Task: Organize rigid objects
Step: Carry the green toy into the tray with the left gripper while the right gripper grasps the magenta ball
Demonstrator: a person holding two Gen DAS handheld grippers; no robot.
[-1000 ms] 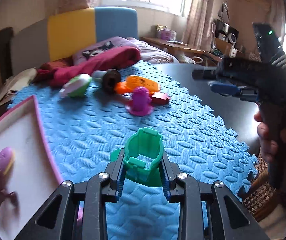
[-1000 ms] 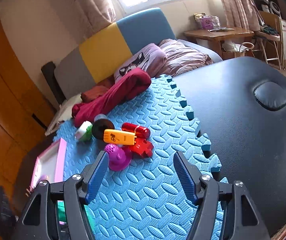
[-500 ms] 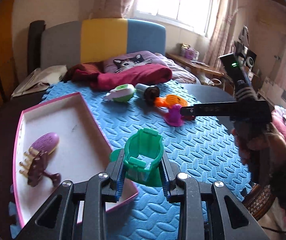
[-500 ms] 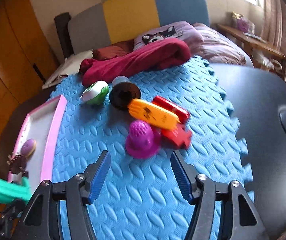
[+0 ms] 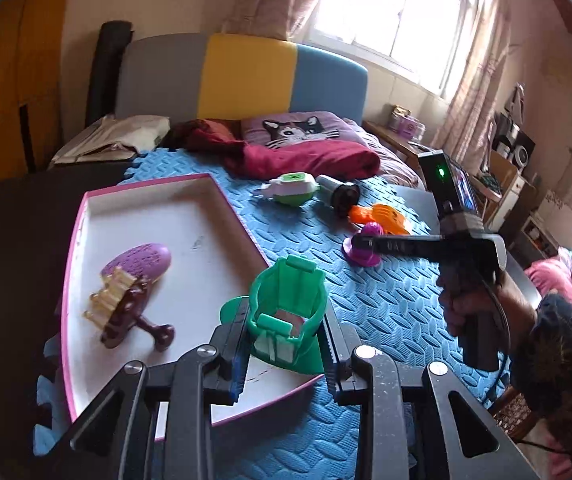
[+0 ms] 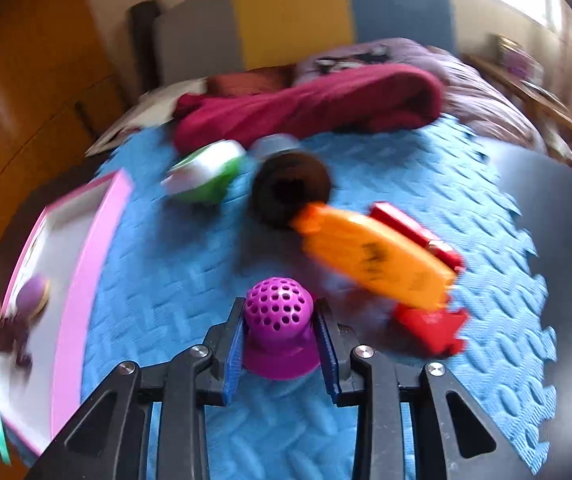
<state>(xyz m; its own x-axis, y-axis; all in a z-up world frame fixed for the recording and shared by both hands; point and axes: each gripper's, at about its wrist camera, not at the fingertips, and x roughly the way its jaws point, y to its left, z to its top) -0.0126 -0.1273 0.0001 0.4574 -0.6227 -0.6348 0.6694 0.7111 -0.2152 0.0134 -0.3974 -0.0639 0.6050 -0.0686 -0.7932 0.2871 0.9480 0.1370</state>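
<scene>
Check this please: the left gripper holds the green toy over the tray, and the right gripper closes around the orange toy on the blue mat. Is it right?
Not quite. The right gripper has just been closing around the purple perforated toy, not the orange toy, as the right wrist view shows. The rest holds.

I can't read any text from here. The orange toy (image 6: 374, 256) carries dark printed marks, but motion blur smears them past reading. The green-and-white toy (image 5: 292, 189) has a small dark mark on its top, too small to make out as a letter or sign.
</scene>
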